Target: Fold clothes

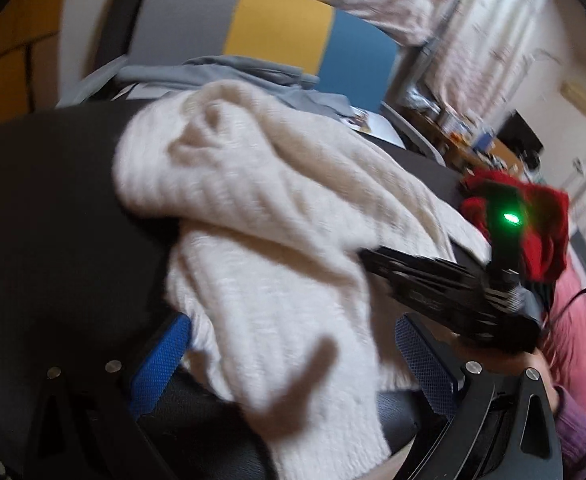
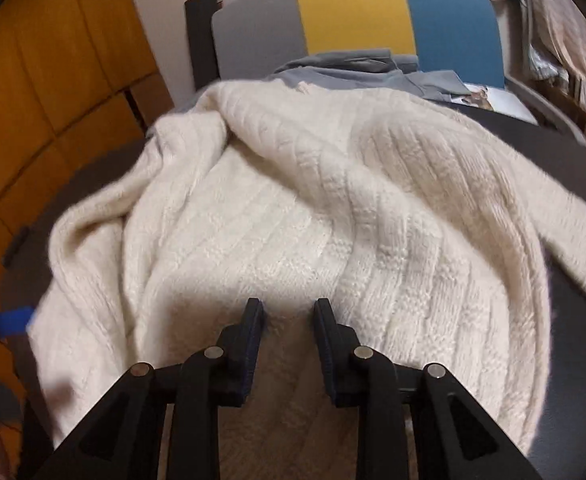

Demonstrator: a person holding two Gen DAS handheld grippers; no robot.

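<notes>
While the cream sweater (image 2: 293, 208) lies heaped and rumpled on the dark table (image 2: 565, 152), the right gripper (image 2: 289, 320) hangs over its near part with the jaws narrowly apart; knit shows in the gap, but I cannot tell whether the pads press it. In the left wrist view the left gripper (image 1: 293, 360) stands wide, its blue pads (image 1: 161, 364) on either side of a hanging fold of the sweater, not pinching it. Behind the table a chair (image 2: 357, 16) with grey, yellow and blue panels holds a grey-blue garment (image 2: 357, 66). A red cloth (image 1: 541, 240) sits at the table's right edge.
</notes>
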